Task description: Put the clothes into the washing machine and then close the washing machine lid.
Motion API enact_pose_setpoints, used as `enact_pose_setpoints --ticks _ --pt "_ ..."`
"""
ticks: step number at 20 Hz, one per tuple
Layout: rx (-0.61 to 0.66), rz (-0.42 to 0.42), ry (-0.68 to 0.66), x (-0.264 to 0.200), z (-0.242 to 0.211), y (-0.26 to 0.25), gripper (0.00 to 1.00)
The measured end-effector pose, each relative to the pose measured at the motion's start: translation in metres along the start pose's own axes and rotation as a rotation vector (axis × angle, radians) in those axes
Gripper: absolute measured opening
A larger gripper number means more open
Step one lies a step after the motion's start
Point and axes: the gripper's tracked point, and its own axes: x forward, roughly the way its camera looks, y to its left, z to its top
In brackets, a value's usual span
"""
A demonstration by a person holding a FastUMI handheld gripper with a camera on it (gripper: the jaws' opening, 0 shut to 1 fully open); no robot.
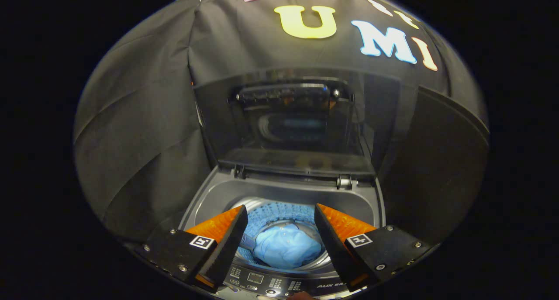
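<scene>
Tool (pixel 281 212) hangs with fingers apart and empty above the drum where the blue clothes (pixel 286 247) lie; upright lid (pixel 288 125) risks slamming if pulled carelessly.

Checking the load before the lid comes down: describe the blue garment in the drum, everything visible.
The blue garment is a pale blue, soft-looking cloth, bunched into a rounded, crumpled heap with shallow folds. It lies down inside the washing machine drum, resting against the drum's perforated wall and floor, below the raised lid. The gripper hangs above it, open, fingers apart and touching nothing; the garment shows in the gap between them.
</scene>
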Motion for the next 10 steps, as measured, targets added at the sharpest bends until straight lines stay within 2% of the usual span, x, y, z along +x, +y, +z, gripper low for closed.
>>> enact_pose_setpoints --ticks 10 --pt "-0.015 -0.029 -0.271 -0.016 0.104 -0.004 0.94"
